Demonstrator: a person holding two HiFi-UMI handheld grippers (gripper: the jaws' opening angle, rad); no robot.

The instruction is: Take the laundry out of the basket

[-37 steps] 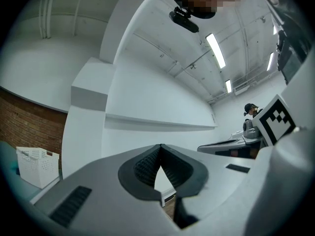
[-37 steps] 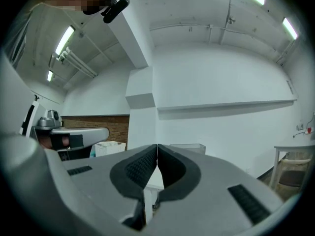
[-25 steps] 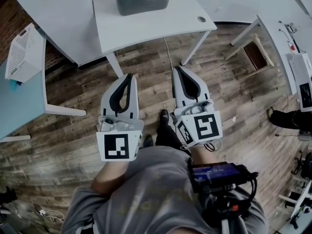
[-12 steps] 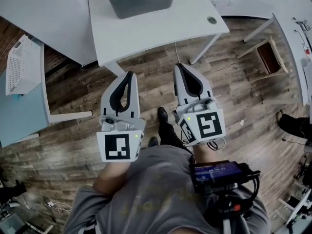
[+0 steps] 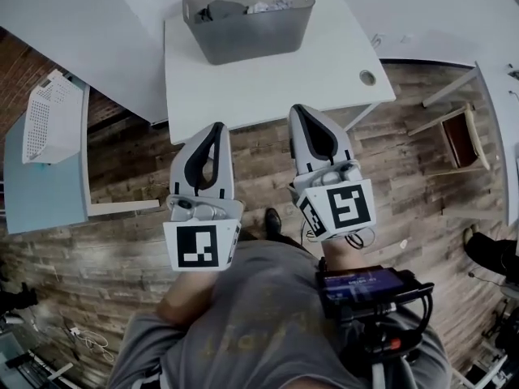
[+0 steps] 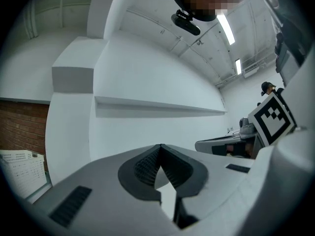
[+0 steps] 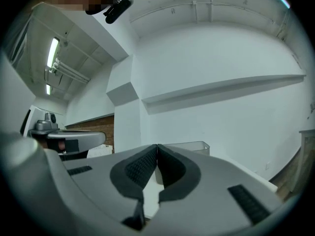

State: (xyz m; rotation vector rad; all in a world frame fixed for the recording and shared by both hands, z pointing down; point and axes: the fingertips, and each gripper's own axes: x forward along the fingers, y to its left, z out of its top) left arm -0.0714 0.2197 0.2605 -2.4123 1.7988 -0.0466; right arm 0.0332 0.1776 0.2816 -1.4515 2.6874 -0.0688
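Looking down in the head view, I see the grey basket [image 5: 247, 35] on the white table [image 5: 268, 87], with the laundry [image 5: 235, 8] inside it. My left gripper [image 5: 212, 128] and right gripper [image 5: 298, 110] point toward the table. Left gripper view: jaws together, nothing between. Right gripper view: jaws together too, empty; the basket stands beyond them.

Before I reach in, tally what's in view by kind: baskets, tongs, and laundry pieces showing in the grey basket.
Baskets: 2 (grey basket, white perforated basket)
Tongs: 2 (left tongs, right tongs, both shut, empty)
Laundry pieces showing: 2 (dark piece, white piece); more may be hidden
Total: 6
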